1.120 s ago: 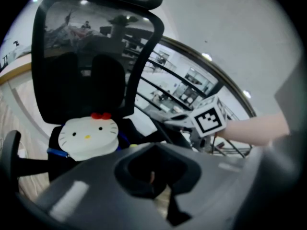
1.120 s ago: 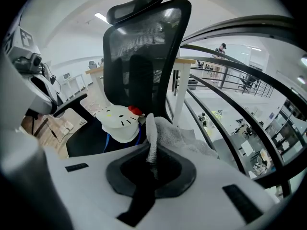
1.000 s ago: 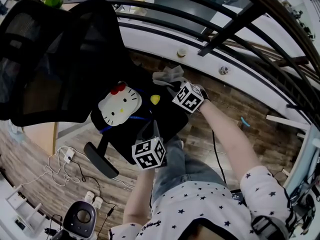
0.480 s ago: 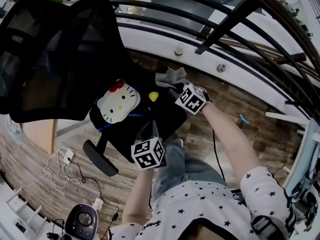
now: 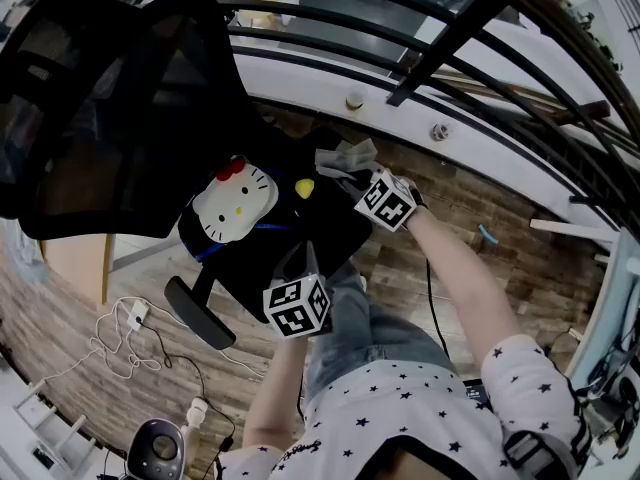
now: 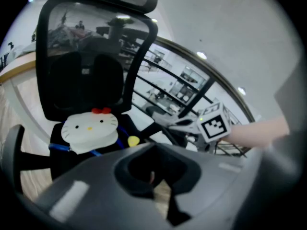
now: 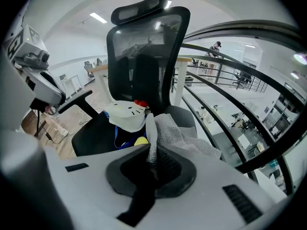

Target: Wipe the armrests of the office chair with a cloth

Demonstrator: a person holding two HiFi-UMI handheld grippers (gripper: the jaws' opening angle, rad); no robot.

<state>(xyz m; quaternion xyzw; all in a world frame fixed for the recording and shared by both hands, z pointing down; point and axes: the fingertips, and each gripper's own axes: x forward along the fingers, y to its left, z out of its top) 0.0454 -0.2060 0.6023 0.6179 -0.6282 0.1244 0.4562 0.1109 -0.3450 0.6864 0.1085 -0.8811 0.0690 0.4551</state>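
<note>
Wiping seems under way: the right gripper's [image 5: 355,176] jaws pinch the cloth [image 5: 345,154] at the office chair's [image 5: 120,98] far right side. The left gripper's [image 5: 303,260] jaws are closed, empty. The near-left armrest [image 5: 200,315] likely comes next.

Black office chair [image 5: 130,88]: cat-face cushion [image 5: 235,200] on seat [image 5: 330,228]. Grey cloth [image 5: 345,156] at seat's far right edge, right gripper [image 5: 358,178] touching it. Left gripper [image 5: 300,263] over seat's near edge.
</note>
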